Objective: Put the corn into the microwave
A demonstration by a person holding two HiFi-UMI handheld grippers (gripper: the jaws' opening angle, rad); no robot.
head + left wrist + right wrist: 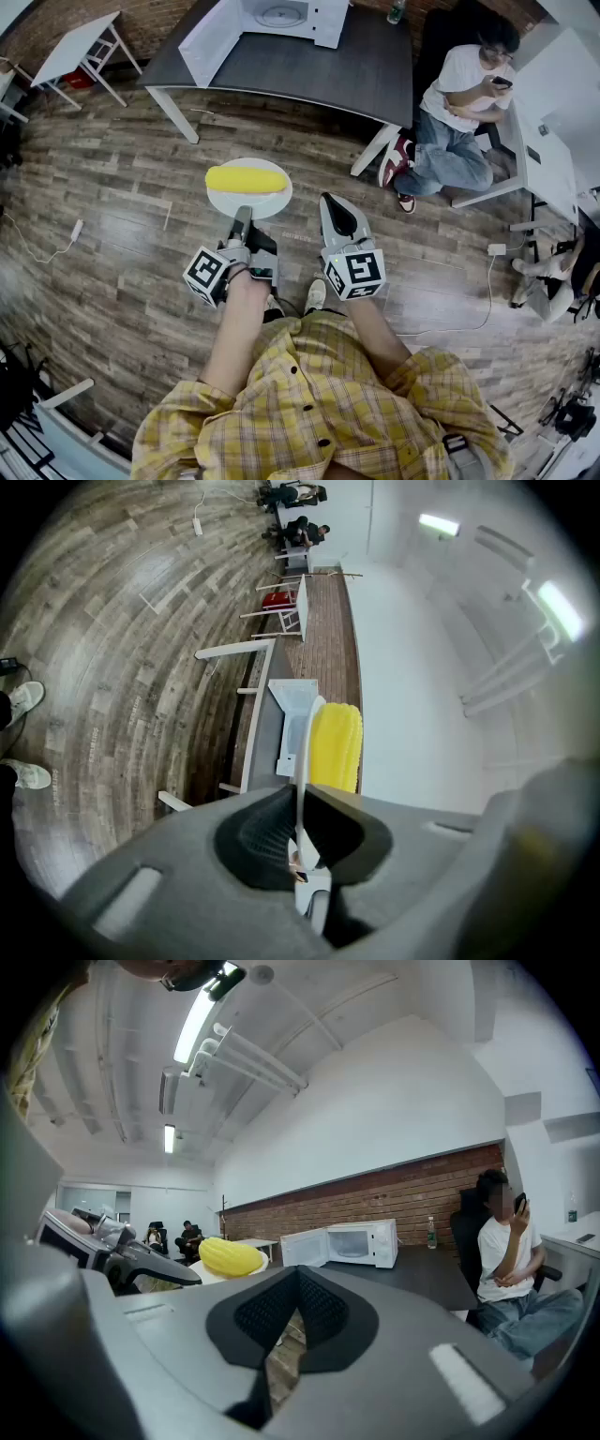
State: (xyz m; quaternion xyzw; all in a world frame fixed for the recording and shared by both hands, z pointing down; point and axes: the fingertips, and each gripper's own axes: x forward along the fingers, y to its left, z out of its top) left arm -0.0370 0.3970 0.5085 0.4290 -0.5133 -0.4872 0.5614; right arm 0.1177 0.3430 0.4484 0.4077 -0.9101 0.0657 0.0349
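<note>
1. The corn [247, 179] lies lengthwise on a white plate [274, 202], just beyond the left gripper's tips and held up above the wood floor [112, 244].
2. The left gripper [242, 217] is clamped narrow on the near rim of the plate. In the left gripper view the rim runs edge-on between the two dark pads, with the corn on its right face.
3. The right gripper [334, 208] sits just to the right of the left one, close beside the plate but not touching it. Its jaws are drawn together with nothing between them; only floor shows through the slit below the pads.
4. Both grippers point roughly level, out from the person in the yellow plaid shirt [319, 412].
5. Ahead of both tools, well apart from the plate, a white microwave [281, 17] stands on a dark table [309, 75] with its door [211, 42] swung open to the left.
6. Ahead and to the right of the right gripper, a seated person [459, 103] in a white top sits beside that table.
</note>
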